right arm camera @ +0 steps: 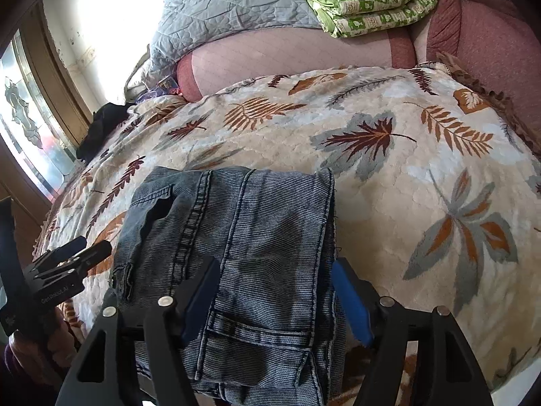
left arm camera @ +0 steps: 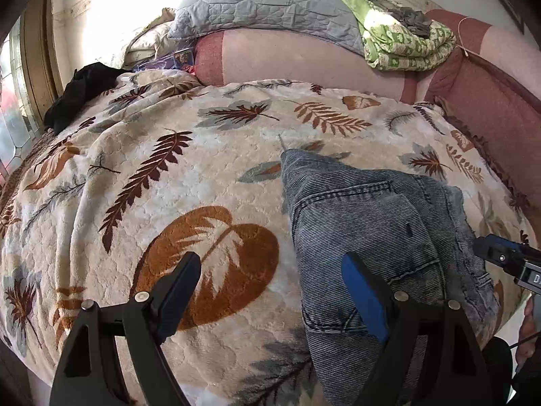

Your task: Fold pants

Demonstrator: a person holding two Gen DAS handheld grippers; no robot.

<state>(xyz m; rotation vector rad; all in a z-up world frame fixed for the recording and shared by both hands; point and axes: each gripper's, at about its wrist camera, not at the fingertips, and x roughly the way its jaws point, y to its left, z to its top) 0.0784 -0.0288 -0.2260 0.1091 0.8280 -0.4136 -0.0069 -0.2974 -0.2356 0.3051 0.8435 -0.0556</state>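
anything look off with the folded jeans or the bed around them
The jeans are folded into a compact stack, but the layers don't line up: a flap on their left edge sticks out, and a dark gap shows near the top left. A black garment lies crumpled at the far edge of the leaf-print blanket. Nothing spilled or torn.
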